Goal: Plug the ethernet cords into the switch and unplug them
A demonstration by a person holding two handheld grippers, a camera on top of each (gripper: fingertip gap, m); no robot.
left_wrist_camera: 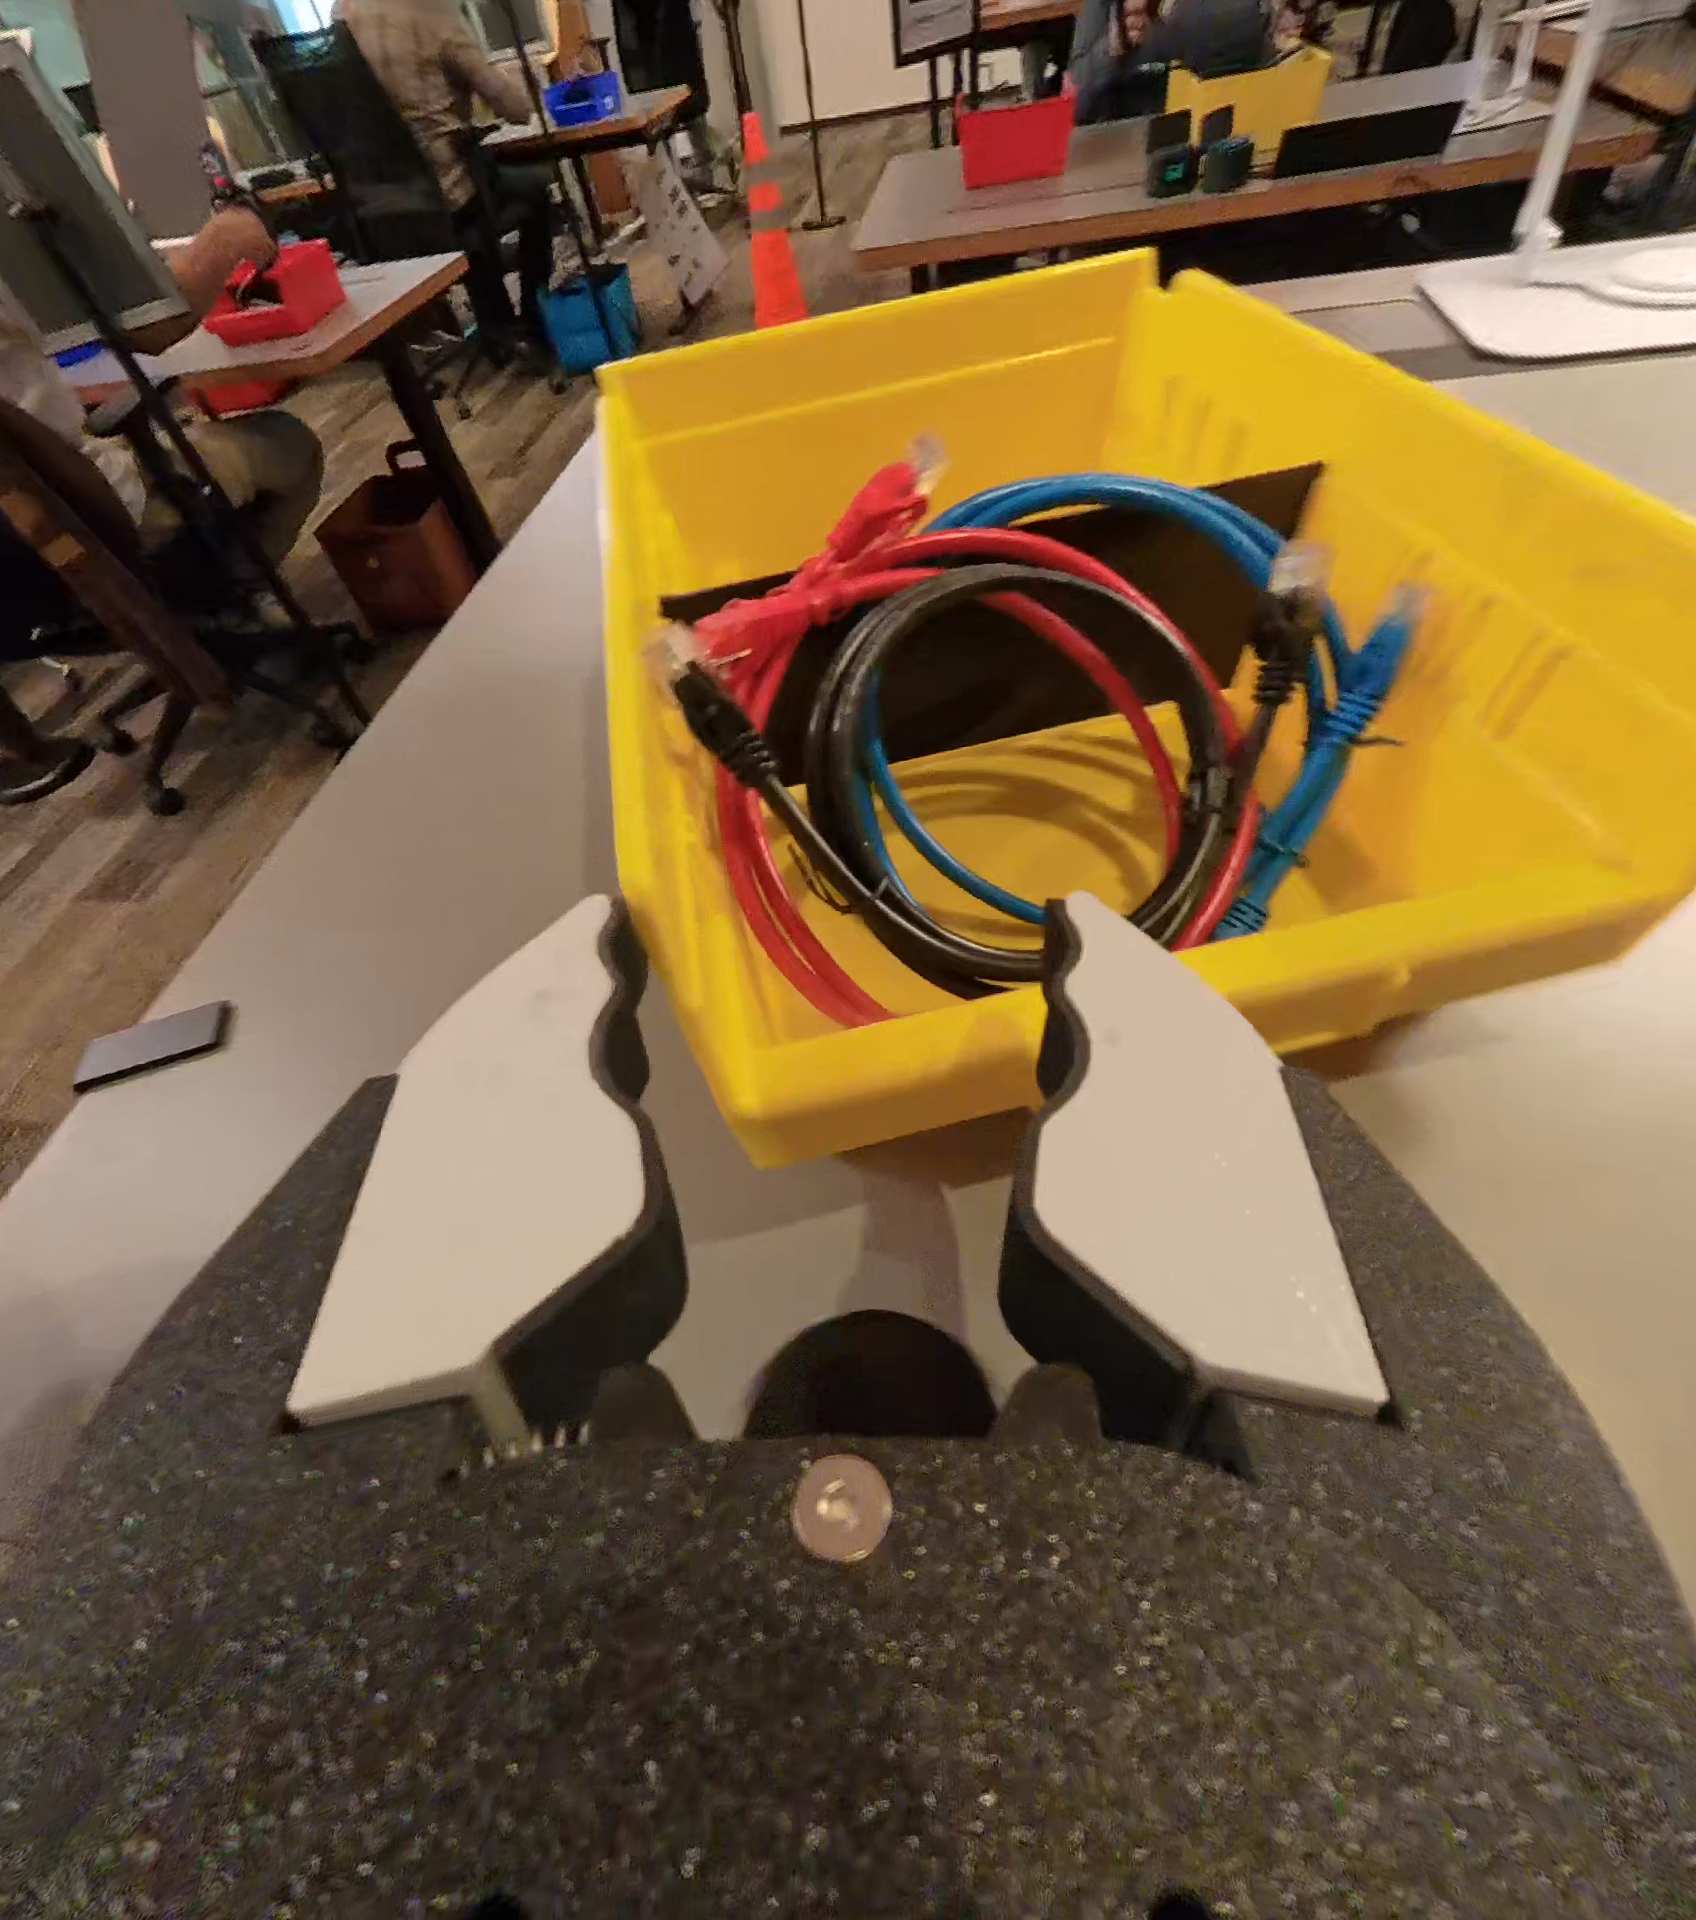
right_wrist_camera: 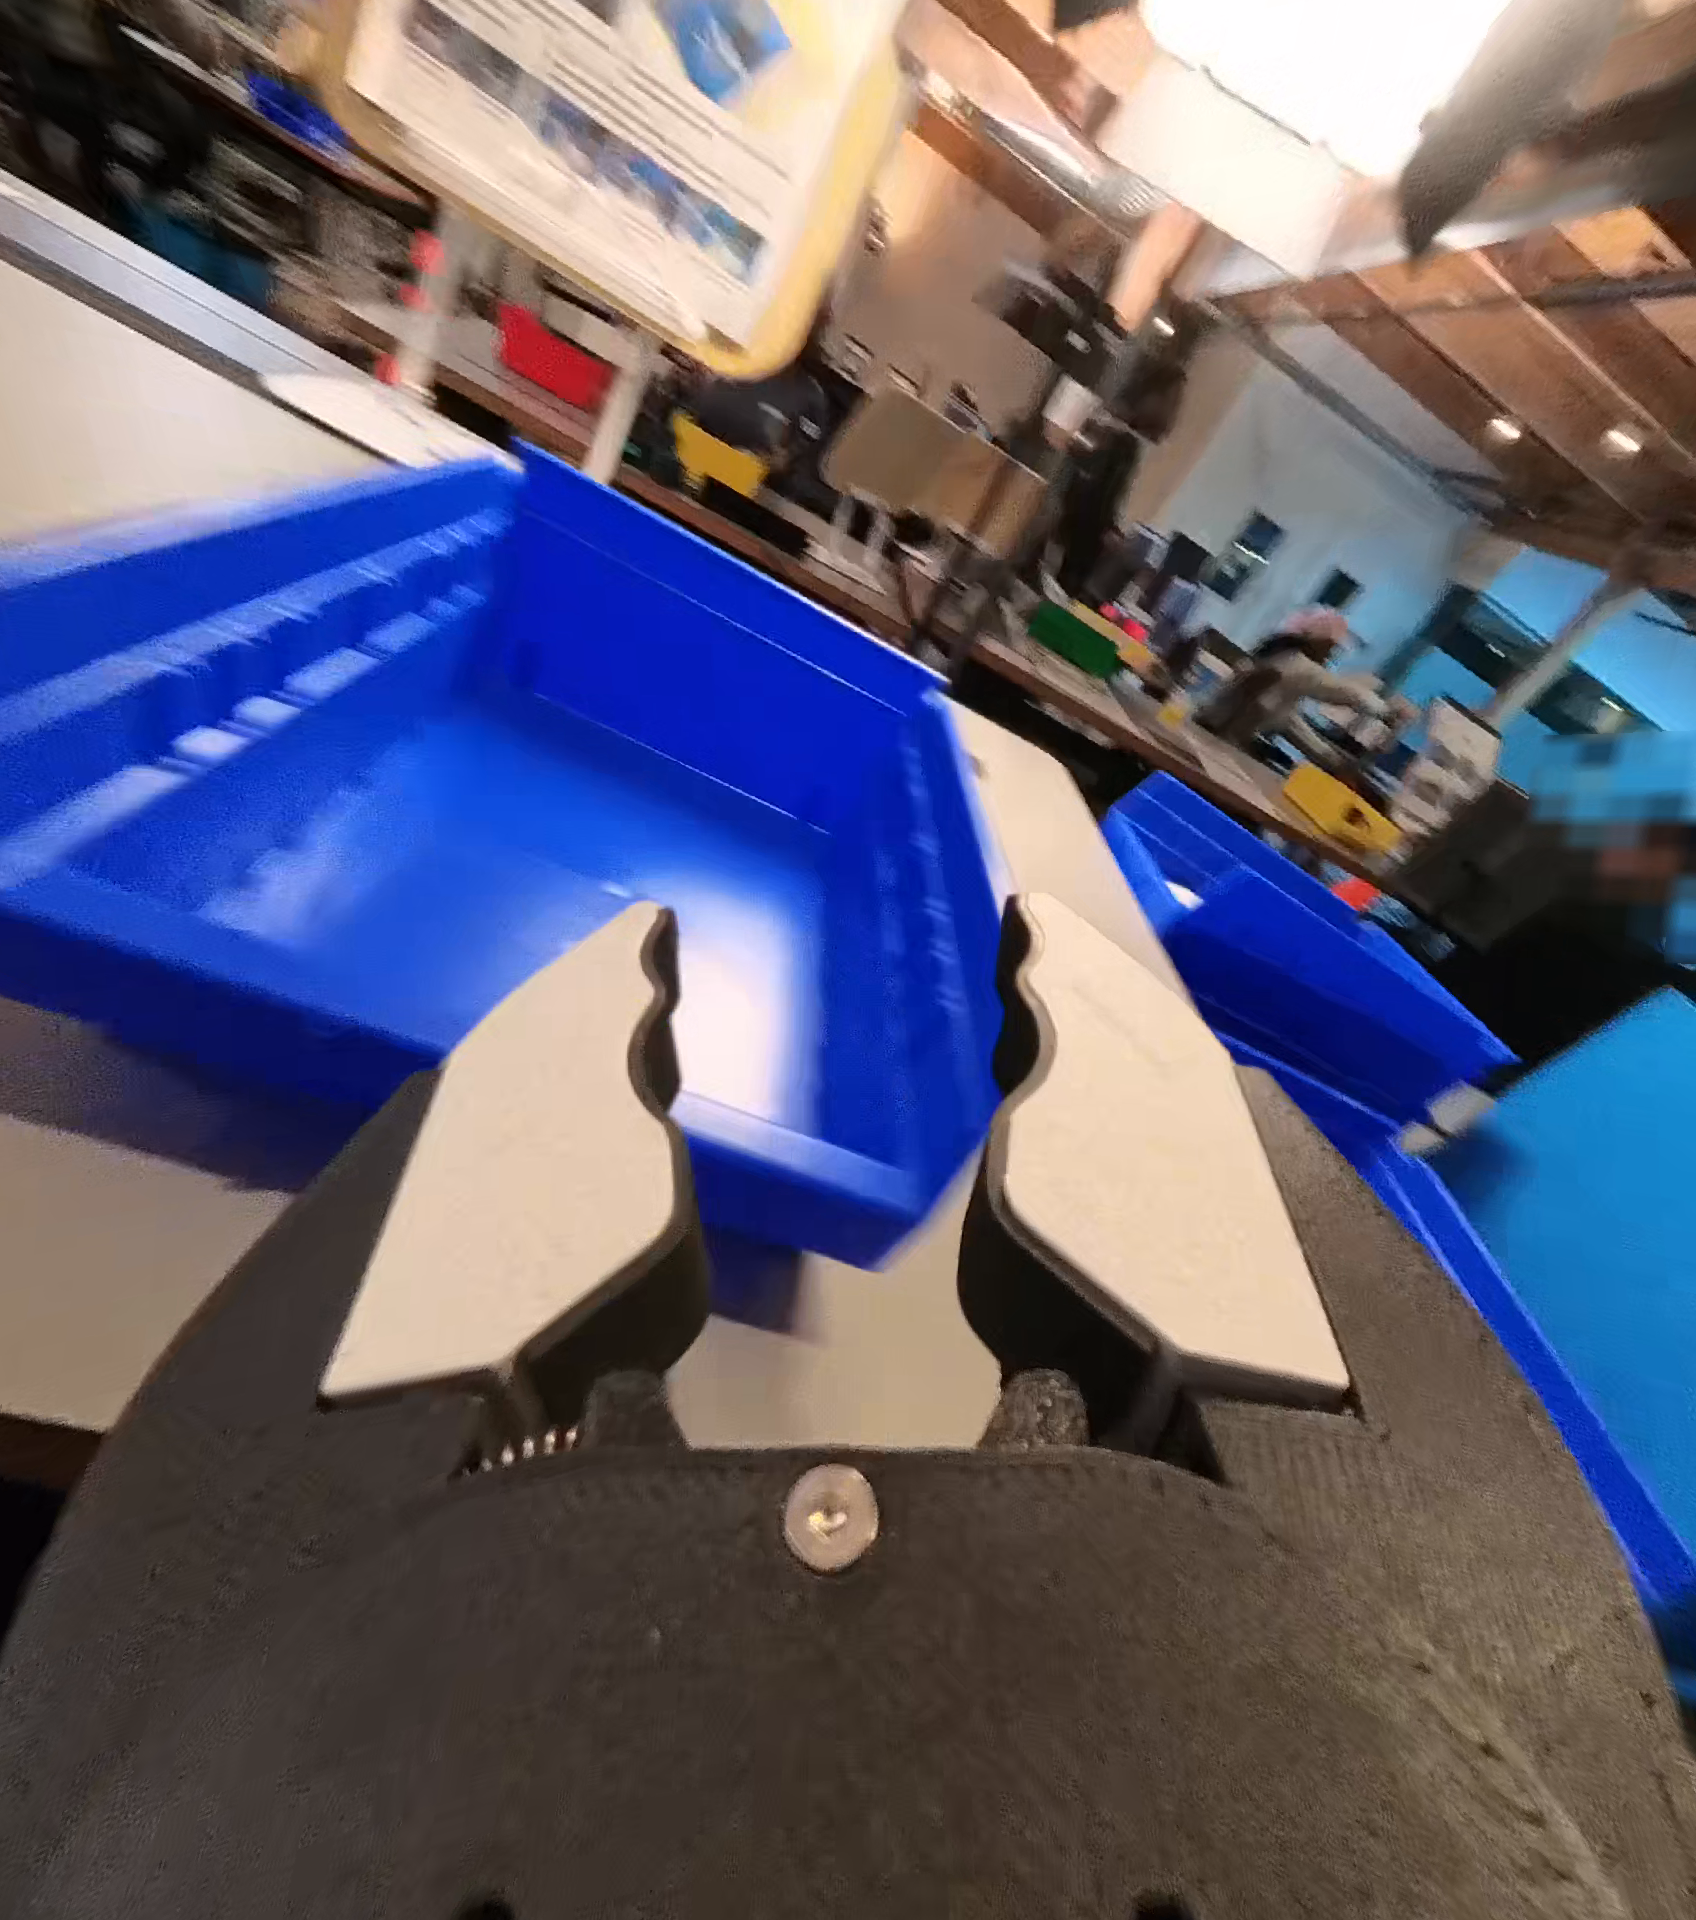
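Hovering at the near end of a yellow bin [left_wrist_camera: 1446, 665], the left gripper [left_wrist_camera: 839, 925] hangs with jaws open and empty over coiled red [left_wrist_camera: 1083, 623], black [left_wrist_camera: 937, 935] and blue cords [left_wrist_camera: 1114, 494]. Right gripper [right_wrist_camera: 836, 930], jaws also open, faces an empty blue bin [right_wrist_camera: 387, 831]. No switch shows; seemingly nothing is plugged yet.

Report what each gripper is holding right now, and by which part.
Nothing is held. The left gripper is open just short of the yellow bin of cords; the right gripper is open over the blue bin.
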